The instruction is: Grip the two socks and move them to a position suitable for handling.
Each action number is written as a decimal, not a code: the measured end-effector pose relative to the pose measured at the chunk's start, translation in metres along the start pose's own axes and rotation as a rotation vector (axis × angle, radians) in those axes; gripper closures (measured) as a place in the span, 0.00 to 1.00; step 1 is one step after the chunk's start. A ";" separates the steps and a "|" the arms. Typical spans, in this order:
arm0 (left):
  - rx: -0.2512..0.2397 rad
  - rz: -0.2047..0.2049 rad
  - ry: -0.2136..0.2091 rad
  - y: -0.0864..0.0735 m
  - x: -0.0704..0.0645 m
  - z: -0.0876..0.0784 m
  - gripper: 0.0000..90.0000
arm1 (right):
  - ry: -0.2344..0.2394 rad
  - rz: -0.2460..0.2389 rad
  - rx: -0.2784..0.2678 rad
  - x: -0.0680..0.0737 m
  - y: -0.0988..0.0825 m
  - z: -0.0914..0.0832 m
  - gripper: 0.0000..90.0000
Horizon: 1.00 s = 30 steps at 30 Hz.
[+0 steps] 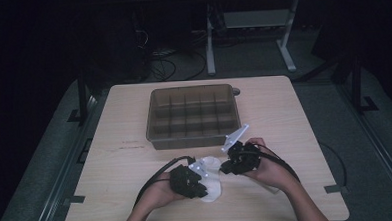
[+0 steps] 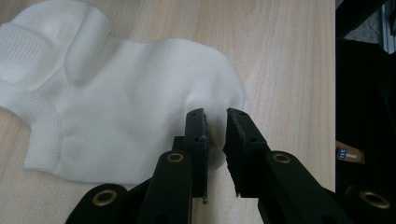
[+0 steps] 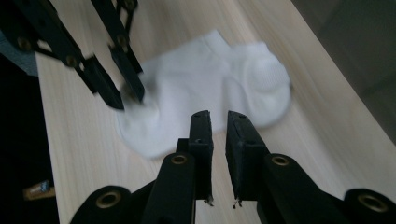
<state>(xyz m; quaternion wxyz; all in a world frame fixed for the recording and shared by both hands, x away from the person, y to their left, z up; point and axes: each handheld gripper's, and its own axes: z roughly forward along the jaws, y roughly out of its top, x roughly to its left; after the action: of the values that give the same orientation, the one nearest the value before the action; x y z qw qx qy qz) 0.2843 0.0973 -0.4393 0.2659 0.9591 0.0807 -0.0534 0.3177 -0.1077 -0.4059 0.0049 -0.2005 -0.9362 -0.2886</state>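
- The left tool had its jaws drawn close, and they appeared to be pinching the rounded toe edge of the sock; the knit puckered just at the tips.
- The right tool had its jaws nearly together with only a slim slot between them. Nothing was caught in that slot, and it hung just over the sock without touching it, as far as the blurred right gripper view allowed a judgement.
- The sock lay flat on the worktop, near its front edge, between the two tools.
- From the left tool, the sock's long axis ran away and to the left in that tool's own view, ending in the folded cuff and heel tab at the far end.
- From the right tool, the sock lay ahead and below. Its length crossed that view from the pinched toe at the lower left to the loose cuff end at the upper right.
- The cuff end was free, and the right tool was the nearer one to it. In my judgement, the coming move depended on that tool reaching forward and slightly right to take it.
- A brown divided box stood farther back on the worktop, well apart from the sock, and its compartments looked empty.
- Count: two tools, one white sock, one divided box. Its grid had several rows and columns, too dim to count surely.
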 end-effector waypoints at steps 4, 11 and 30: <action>-0.007 -0.002 -0.007 -0.004 0.000 0.001 0.88 | 0.016 -0.002 0.007 -0.003 0.015 0.013 0.90; -0.005 -0.001 -0.016 -0.006 -0.001 0.002 0.88 | 0.016 0.013 0.084 -0.014 0.025 0.044 0.89; -0.023 -0.010 -0.016 -0.008 0.001 -0.007 0.84 | 0.023 0.040 0.103 -0.023 0.014 0.045 0.80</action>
<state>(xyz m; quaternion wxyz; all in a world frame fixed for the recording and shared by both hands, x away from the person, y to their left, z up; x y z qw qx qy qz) 0.2844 0.1079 -0.4374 0.2775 0.9551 0.0842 -0.0614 0.3485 -0.0813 -0.4387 0.0317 -0.2155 -0.9455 -0.2420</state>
